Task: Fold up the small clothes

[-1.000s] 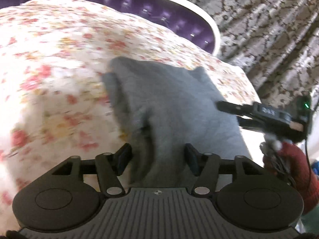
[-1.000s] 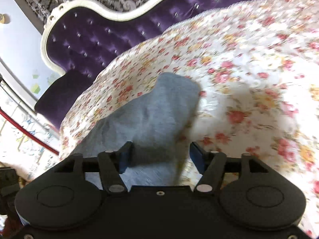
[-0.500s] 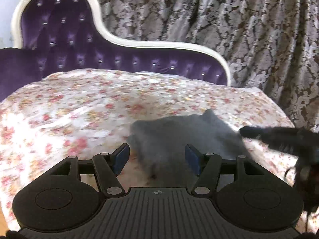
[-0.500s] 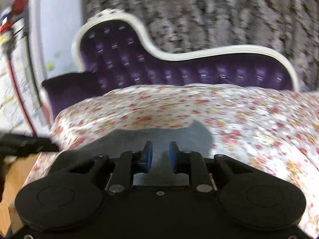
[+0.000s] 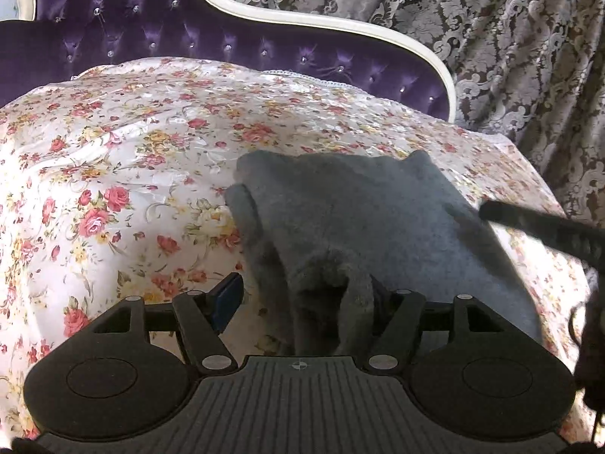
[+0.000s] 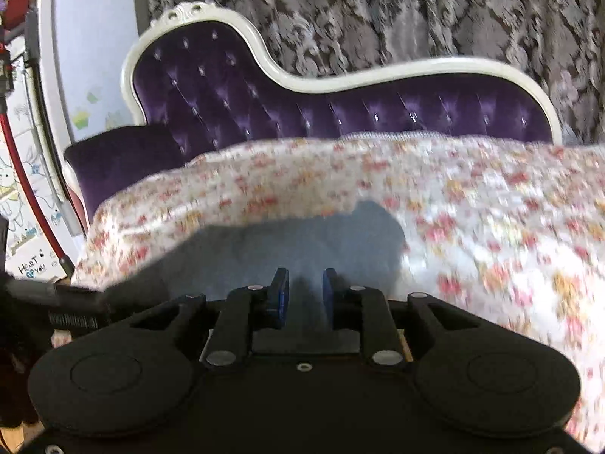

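Note:
A small grey garment (image 5: 363,219) lies on the flowered sheet (image 5: 124,159) of a purple sofa. In the left wrist view my left gripper (image 5: 302,299) is open, and the garment's near edge bunches up between its fingers, draped against the right finger. In the right wrist view the garment (image 6: 295,242) lies just ahead of my right gripper (image 6: 304,295), whose blue pads stand close together with a narrow gap over the cloth's near edge. The right gripper's fingers show as a dark bar (image 5: 537,223) at the right of the left wrist view.
The tufted purple sofa back (image 6: 340,113) with its white frame runs behind the sheet. A patterned grey curtain (image 5: 510,38) hangs beyond. A purple cushion (image 6: 121,159) sits at the sofa's left end. A red pole and drawings (image 6: 22,189) stand at the far left.
Both grippers pulled back and tilted up from over the garment. The right gripper's fingers closed from wide open to a narrow gap. The left stayed open, with cloth bunched between its fingers.

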{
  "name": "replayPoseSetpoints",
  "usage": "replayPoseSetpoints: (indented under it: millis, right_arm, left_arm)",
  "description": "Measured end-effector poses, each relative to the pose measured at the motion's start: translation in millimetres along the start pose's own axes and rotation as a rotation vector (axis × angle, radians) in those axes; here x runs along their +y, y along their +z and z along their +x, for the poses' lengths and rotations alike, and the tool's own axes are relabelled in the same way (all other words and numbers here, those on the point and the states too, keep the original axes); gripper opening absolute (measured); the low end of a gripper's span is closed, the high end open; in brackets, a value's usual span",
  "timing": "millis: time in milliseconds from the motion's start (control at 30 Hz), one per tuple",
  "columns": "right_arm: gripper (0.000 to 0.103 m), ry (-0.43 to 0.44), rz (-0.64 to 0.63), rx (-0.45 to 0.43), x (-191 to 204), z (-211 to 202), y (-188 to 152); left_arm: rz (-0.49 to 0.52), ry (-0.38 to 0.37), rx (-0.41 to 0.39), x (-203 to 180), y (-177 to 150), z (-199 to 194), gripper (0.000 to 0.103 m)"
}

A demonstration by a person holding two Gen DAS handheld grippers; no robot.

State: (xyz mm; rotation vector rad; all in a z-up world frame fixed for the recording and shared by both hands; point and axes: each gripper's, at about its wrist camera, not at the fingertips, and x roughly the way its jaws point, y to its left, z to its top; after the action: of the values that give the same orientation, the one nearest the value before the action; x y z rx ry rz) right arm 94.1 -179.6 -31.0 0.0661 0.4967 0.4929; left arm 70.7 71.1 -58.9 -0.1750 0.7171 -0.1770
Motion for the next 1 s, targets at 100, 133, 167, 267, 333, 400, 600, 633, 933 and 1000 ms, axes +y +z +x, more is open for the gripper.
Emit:
replayPoseSetpoints:
  millis: [100,133,167,267,333,400,600,633,933,1000]
  right_arm:
    - [0.031,0.009,-0.033,0.027,-1.4,22.6,11.4]
    - [0.031,0.008,-0.031,0.054,-4.8,33.9,14.6]
    - [0.031,0.003,-0.023,0.074,-9.2,43.3,14.9]
    - [0.031,-0.051,0.007,0.141,-27.2,70.5,15.0]
    - [0.031,-0.089,0.049,0.152,-40.1,76.6,14.5]
    - [0.033,-0.116,0.078,0.123,-45.4,67.0,14.6]
    - [0.065,-0.163,0.003,-0.019,-20.1,3.1,12.0]
    - [0.070,-0.172,-0.012,-0.036,-14.7,-6.1,11.8]
    - [0.102,-0.162,-0.040,-0.098,24.8,-50.9,1.9]
    - [0.102,-0.152,-0.005,-0.076,26.4,-54.1,-1.3]
  left_arm:
    - [0.001,0.008,-0.003,-2.3,0.0,-1.8,0.065]
    - [-0.007,0.008,-0.002,-2.1,1.1,-0.8,0.065]
    - [-0.017,0.006,0.000,-1.5,2.8,2.0,0.065]
    - [-0.019,0.010,-0.003,-0.8,2.6,2.3,0.067]
    - [-0.005,0.020,-0.009,-3.3,2.0,1.3,0.068]
    - [0.017,0.037,-0.016,-7.0,2.0,-0.8,0.068]
    - [0.118,0.161,-0.089,-26.4,6.7,-27.2,0.068]
    - [0.129,0.189,-0.099,-30.5,7.3,-31.9,0.069]
    - [0.130,0.376,-0.163,-57.7,13.2,-61.2,0.077]
    - [0.117,0.367,-0.149,-58.0,14.2,-61.0,0.077]
